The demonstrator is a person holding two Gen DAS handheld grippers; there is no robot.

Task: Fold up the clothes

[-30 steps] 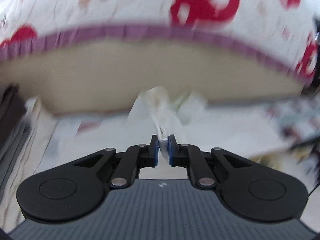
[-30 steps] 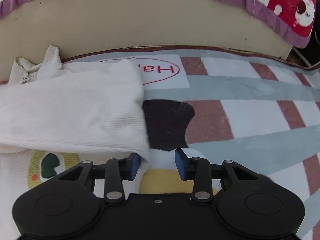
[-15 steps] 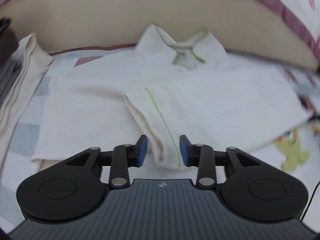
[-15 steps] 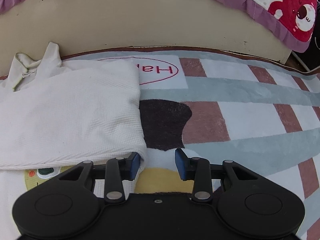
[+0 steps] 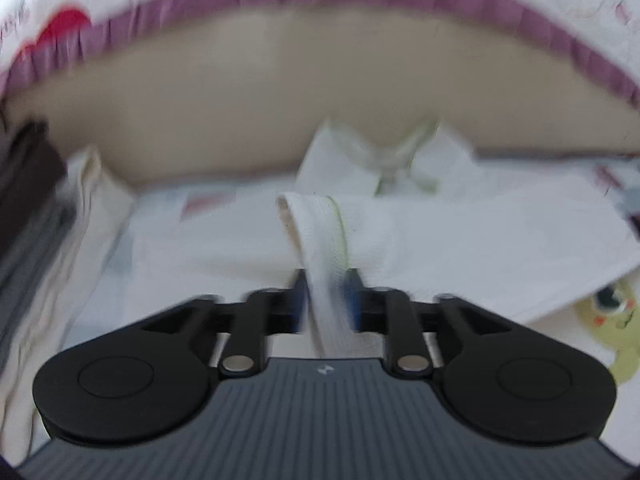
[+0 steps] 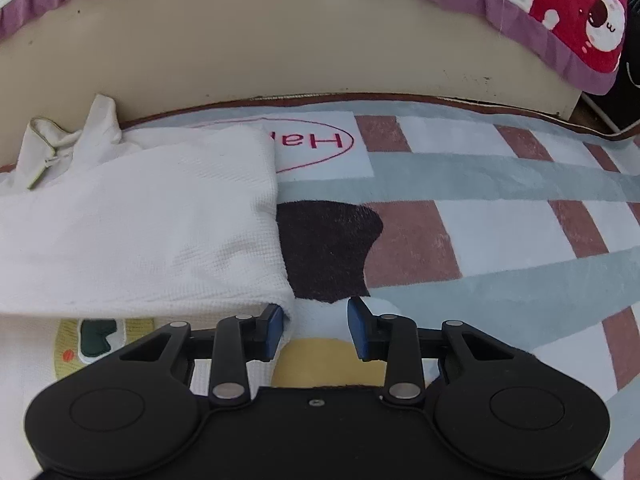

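A white waffle-knit shirt (image 5: 460, 236) lies on a patterned rug, its green-edged collar (image 5: 400, 156) toward the bed. A folded sleeve band (image 5: 316, 232) runs toward me and passes between the jaws of my left gripper (image 5: 326, 300). Those jaws are closing around the band but are not pinching it. This view is blurred. In the right wrist view the shirt (image 6: 140, 220) fills the left half. My right gripper (image 6: 314, 322) is open just above the rug and closing a little. The shirt's near right corner (image 6: 286, 304) touches its left pad, and only rug shows between the pads.
The rug (image 6: 480, 184) runs to the right, bare of clothes. A beige bed base (image 6: 280, 40) stands behind it, and a quilt with purple trim and red bears (image 6: 580, 24) hangs over it. In the left wrist view, cream cloth (image 5: 92, 184) and dark garments (image 5: 24, 168) lie at the left.
A second ago my left gripper was shut on raised white cloth. It then opened over the flat shirt and now narrows around the sleeve band. The shirt has settled flat. My right gripper has stayed put.
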